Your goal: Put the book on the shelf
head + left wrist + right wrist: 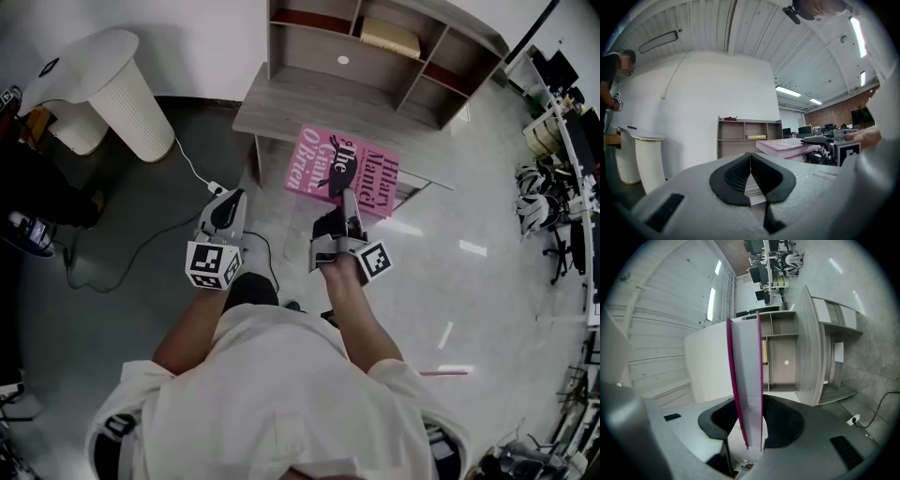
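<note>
Head view: right gripper (349, 199) clamping book (373, 169) above desk (281, 114) front edge; left gripper (230, 199) pinched closed on nothing; yellowish slab (390, 37), perhaps a box, filling one shelf (319, 47) compartment.

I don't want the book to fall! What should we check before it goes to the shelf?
1. Book clamped in right gripper: ok, pads press both covers.
2. Left gripper clear of book: ok, shut and empty, off to the side.
3. Free space in shelf: ok, only the middle cubby holds a yellow thing.
4. Way to shelf open: ok, nothing stands between.
5. Book fits a cubby: cannot tell.
</note>
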The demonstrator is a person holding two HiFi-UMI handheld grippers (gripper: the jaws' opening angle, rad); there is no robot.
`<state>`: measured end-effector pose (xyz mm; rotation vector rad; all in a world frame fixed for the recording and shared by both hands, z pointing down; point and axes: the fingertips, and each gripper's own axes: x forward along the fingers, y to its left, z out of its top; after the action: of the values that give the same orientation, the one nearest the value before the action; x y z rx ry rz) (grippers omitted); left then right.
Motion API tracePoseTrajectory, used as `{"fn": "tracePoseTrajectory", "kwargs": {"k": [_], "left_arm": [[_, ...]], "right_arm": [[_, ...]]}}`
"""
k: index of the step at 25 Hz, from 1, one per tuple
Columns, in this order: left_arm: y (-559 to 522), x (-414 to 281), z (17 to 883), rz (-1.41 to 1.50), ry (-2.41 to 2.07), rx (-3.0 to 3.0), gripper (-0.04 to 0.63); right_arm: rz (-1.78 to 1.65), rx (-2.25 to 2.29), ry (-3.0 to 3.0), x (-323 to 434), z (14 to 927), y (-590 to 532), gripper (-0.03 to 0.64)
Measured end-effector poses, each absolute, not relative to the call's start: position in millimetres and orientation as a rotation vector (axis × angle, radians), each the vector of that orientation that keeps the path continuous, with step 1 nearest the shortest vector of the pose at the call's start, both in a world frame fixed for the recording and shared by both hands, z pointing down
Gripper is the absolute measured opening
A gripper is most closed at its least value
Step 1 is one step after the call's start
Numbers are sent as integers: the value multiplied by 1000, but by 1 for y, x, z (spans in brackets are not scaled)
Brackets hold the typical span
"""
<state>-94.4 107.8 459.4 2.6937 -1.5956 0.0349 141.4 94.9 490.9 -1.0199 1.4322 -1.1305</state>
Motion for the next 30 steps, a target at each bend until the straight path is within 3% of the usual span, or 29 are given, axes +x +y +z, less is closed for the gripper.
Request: {"fn": "tracePoseTrajectory", "kwargs": {"k": [10, 30], "left_arm": [[52, -88, 473, 4, -1597, 2655, 17], [-200, -97, 452, 1, -1491, 2774, 17]], "right_arm": [[-1159, -1009, 1444, 138, 500, 38, 155], [-1102, -1035, 1497, 105, 469, -203, 155]]}}
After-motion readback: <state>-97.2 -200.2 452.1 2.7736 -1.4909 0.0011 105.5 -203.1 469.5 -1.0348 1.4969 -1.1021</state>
